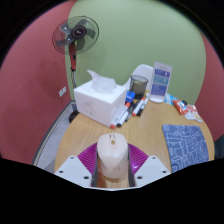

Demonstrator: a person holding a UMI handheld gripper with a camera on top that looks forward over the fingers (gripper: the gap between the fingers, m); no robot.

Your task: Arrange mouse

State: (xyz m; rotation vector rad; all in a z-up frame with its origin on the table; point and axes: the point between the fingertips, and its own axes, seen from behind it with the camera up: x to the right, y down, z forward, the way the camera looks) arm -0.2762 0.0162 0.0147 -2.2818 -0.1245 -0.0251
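Observation:
A beige computer mouse (112,158) with a scroll wheel on top sits between my gripper's (112,172) two magenta pads (88,158), which press against its sides. The mouse is held above the wooden table (120,135), nose pointing away from me. A blue patterned mouse pad (186,145) lies on the table ahead and to the right of the fingers.
A white box (100,97) stands at the back of the table. Beside it lie several pens and small items (128,108), a dark cup (140,83) and a white carton (161,82). A standing fan (76,38) is behind the table's left side.

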